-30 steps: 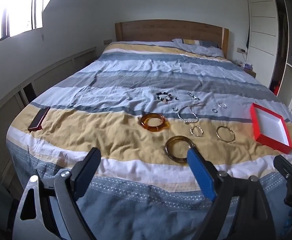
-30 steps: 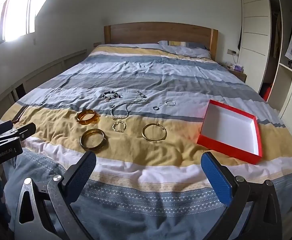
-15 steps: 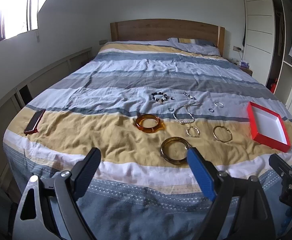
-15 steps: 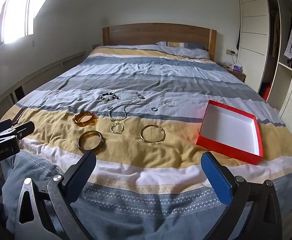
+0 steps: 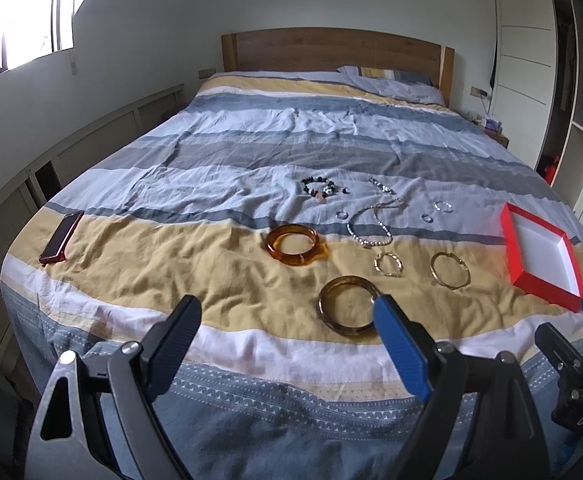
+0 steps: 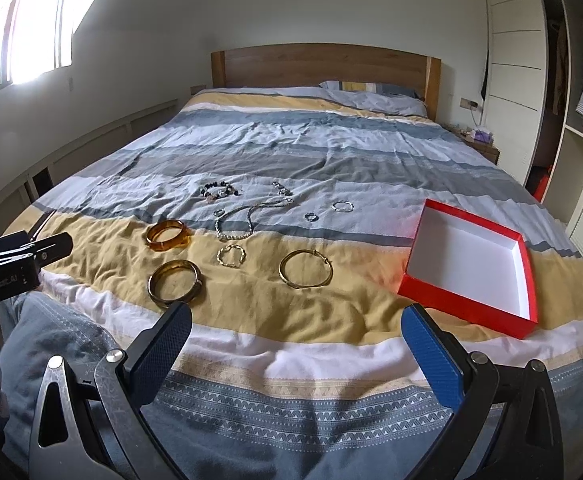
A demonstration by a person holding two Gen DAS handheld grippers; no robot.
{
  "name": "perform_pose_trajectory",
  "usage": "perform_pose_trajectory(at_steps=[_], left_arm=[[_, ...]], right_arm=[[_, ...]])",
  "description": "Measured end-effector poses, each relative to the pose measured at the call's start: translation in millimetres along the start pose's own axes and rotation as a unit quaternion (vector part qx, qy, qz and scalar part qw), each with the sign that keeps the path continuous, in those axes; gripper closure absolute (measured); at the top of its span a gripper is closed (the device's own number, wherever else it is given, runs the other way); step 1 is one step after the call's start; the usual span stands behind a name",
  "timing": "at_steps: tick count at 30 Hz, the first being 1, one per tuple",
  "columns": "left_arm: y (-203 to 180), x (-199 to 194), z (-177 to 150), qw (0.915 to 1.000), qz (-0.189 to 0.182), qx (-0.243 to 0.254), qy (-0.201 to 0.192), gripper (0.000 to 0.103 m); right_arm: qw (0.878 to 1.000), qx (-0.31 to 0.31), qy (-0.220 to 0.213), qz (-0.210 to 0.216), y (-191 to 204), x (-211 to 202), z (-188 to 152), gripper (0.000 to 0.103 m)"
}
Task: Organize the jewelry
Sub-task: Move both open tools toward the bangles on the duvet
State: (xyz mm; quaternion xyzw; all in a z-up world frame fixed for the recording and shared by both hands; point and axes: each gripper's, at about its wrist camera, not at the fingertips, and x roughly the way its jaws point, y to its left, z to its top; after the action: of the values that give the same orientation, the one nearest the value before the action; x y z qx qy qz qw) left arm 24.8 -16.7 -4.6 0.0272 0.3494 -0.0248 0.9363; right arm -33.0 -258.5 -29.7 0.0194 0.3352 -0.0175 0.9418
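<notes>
Left gripper (image 5: 287, 322) held above the foot of the bed, its black and blue fingers spread wide apart with nothing between them. Right gripper (image 6: 297, 328) likewise spread wide and bare, aimed over the striped blue, grey and yellow duvet (image 6: 311, 148). Jewelry scattered on the duvet's yellow band and the stripe behind it: a dark olive glassy bangle (image 5: 349, 306) nearest the left gripper, its rim just behind the blue fingertip in the left view; an amber translucent bangle (image 5: 296, 243) farther back; a small twisted gold bracelet (image 6: 232, 255) beside a larger thin gold hoop bangle (image 6: 305, 269); a pearl-and-chain necklace (image 6: 240, 222) behind those; a dark beaded bracelet (image 6: 217, 191) and small silver rings (image 6: 342, 206) farther up. Open red square box with white lining (image 6: 473, 270) lying well to the right of the pieces, nothing inside. Red-cased phone (image 5: 61, 237) near the duvet's left edge.
</notes>
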Motion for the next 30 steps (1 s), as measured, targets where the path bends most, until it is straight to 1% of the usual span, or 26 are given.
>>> perform_pose_trajectory(at_steps=[12, 16, 20, 23, 28, 30], left_arm=[[-6.1, 43.7, -2.2, 0.9991, -0.021, 0.011, 0.037, 0.016], [-10.2, 52.2, 0.0, 0.9988, -0.022, 0.018, 0.039, 0.016], [-13.3, 63.9, 0.2, 0.9983, -0.021, 0.019, 0.05, 0.016], [-16.4, 72.0, -1.6, 0.9981, -0.018, 0.02, 0.056, 0.016], [-21.2, 85.1, -4.6, 0.9966, -0.012, 0.037, 0.073, 0.016], [-22.2, 88.7, -4.8, 0.9959, -0.015, 0.04, 0.08, 0.016]], right_arm=[[0.999, 0.0, 0.036, -0.008, 1.0, 31.5, -0.1, 0.001], [0.999, 0.003, 0.043, -0.012, -4.1, 40.8, 3.7, 0.001], [0.999, 0.003, 0.048, -0.015, -9.3, 50.6, 8.0, 0.001], [0.998, 0.005, 0.054, -0.012, -13.9, 58.2, 9.3, 0.001], [0.998, 0.001, 0.07, -0.007, -14.9, 72.5, 7.6, 0.001], [0.997, 0.003, 0.073, -0.004, -16.1, 77.5, 6.2, 0.001]])
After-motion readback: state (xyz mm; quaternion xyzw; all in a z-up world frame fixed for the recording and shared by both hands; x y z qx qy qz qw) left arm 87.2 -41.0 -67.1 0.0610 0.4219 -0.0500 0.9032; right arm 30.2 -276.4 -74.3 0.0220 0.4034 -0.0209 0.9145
